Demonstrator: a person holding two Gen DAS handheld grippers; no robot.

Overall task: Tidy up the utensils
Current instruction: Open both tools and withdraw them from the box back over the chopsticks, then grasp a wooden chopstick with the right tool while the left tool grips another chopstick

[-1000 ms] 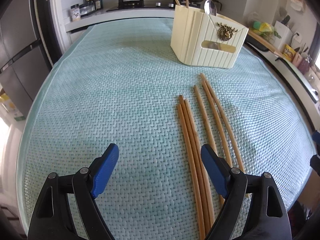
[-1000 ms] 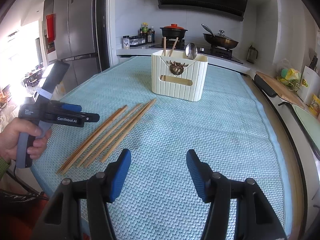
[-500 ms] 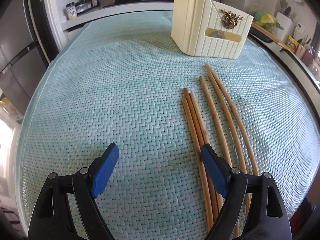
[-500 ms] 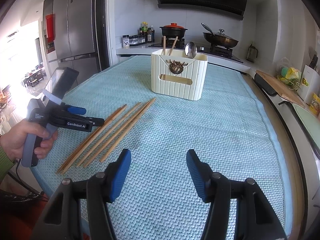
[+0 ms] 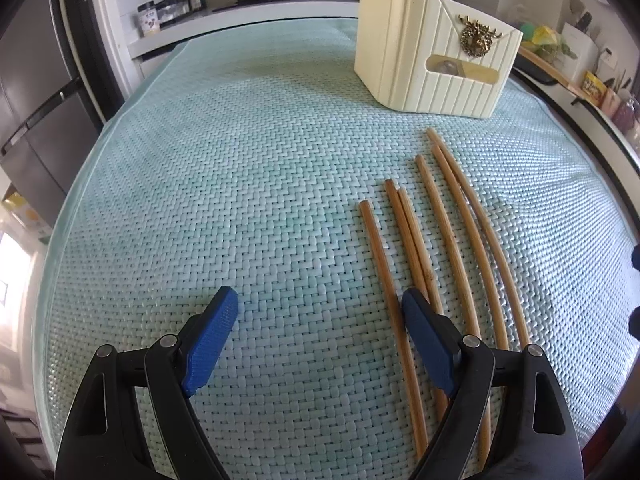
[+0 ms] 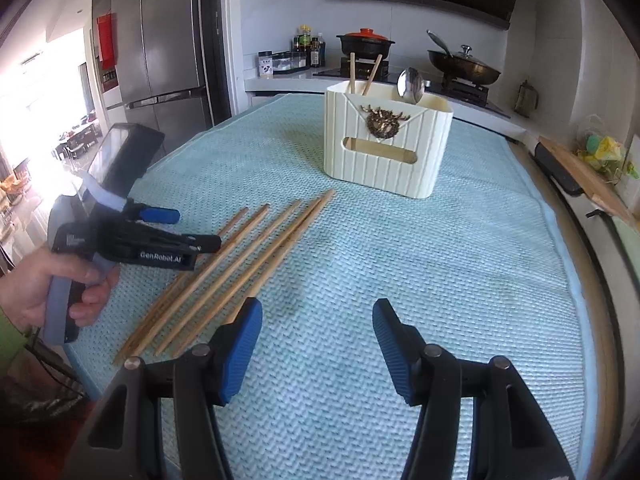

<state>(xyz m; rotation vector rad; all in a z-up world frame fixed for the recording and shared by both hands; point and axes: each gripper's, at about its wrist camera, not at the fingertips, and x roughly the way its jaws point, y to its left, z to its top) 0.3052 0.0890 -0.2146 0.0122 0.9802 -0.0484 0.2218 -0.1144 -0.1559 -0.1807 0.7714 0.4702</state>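
Note:
Several wooden chopsticks lie side by side on the teal woven mat; the right wrist view shows these chopsticks at left of centre. A cream utensil holder stands beyond them. Seen from the right, the holder contains two chopsticks and a metal spoon. My left gripper is open above the mat, its right finger over the leftmost chopsticks, one lying just inside the jaws. The left gripper hovers over the chopsticks' near part. My right gripper is open and empty, its left finger by the chopsticks' near ends.
A hand holds the left gripper at the mat's left edge. Behind the table runs a counter with a red-lidded pot, a wok and spice jars. A fridge stands at left; a cutting board lies at right.
The left gripper has moved forward along the chopsticks, toward the holder. The right gripper has shifted left, closer to the chopsticks' near ends. Both stay open.

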